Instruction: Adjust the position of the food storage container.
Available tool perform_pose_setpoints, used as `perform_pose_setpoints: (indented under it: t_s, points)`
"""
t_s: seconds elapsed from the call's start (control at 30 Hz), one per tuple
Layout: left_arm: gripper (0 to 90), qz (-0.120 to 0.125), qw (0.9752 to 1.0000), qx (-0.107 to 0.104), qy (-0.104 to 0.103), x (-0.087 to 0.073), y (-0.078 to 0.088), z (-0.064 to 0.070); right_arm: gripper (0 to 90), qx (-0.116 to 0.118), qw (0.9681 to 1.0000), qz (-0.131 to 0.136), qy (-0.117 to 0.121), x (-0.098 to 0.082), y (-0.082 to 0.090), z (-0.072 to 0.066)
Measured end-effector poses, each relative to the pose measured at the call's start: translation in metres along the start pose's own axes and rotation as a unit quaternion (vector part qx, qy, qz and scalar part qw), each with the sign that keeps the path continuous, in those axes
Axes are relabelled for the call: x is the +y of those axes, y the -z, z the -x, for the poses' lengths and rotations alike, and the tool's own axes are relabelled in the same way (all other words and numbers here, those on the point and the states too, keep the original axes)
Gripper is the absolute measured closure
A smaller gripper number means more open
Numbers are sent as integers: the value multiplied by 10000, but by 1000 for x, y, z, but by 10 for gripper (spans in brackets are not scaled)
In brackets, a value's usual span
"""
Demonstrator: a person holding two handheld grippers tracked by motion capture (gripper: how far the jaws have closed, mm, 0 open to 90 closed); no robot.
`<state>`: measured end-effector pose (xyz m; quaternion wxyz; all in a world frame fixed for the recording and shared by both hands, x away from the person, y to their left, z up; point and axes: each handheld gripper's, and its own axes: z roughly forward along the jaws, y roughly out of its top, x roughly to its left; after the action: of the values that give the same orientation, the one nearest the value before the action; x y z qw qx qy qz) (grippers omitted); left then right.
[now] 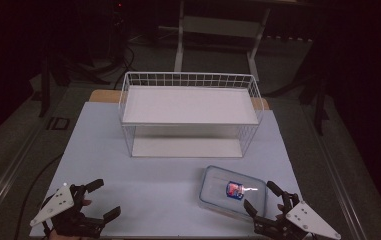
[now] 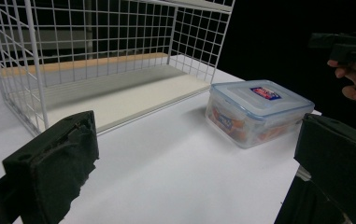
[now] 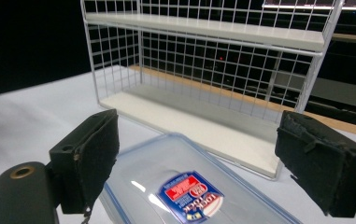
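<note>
Both grippers open, box on table by the right one

Right now the box (image 1: 233,192) lies flat on the white table (image 1: 158,185), lid up, in front of the rack (image 1: 188,114) and off to its right end. Right gripper (image 1: 264,202) hangs just at the box's near right corner, jaws wide apart, nothing between the pads. Left gripper (image 1: 103,200) sits well apart at the table's near left, jaws also spread, nothing held.

High view: box outline is a rounded rectangle, long axis running left-far to right-near, skewed against the rack's front edge. Blue-red label (image 1: 235,190) sits mid-lid. Rack has two white shelves inside wire mesh.

Left gripper view adds the box (image 2: 258,112) side wall: clear plastic, orange-and-blue contents inside, too blurred to name. It also shows a hand (image 2: 353,79) with the other gripper beyond the box, and the rack (image 2: 105,60) lower shelf at table level.

Right gripper view adds the label (image 3: 189,193) up close: blue with red band, print upside down toward the camera. Box (image 3: 166,163) lid lies below and between the pads (image 3: 89,156), not touched by them; lid glare hides the contents. Rack (image 3: 213,60) stands just behind the box.
</note>
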<state>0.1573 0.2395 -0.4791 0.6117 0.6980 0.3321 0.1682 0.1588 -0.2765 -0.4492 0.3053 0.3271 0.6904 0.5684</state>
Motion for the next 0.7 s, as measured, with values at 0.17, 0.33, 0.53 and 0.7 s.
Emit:
perform_pose_setpoints:
  t_s: [0.17, 0.33, 0.53, 0.7]
  points:
    - [0, -19, 10000, 17, -4, 0, 0, 0, 117, 62, 10000, -19, -48, 3, 0, 0]
    - [0, -74, 9999, -28, -89, 0, -2, 2, 120, 242, 9992, -294, -81, 11, -6, -2]
    - [0, -39, 10000, 6, -58, 0, -2, 1, 129, 327, 9979, -539, -123, 19, -12, -4]
    - [0, -13, 10000, 19, -38, 0, -2, 0, 112, 131, 9983, -560, 116, 30, -12, -2]
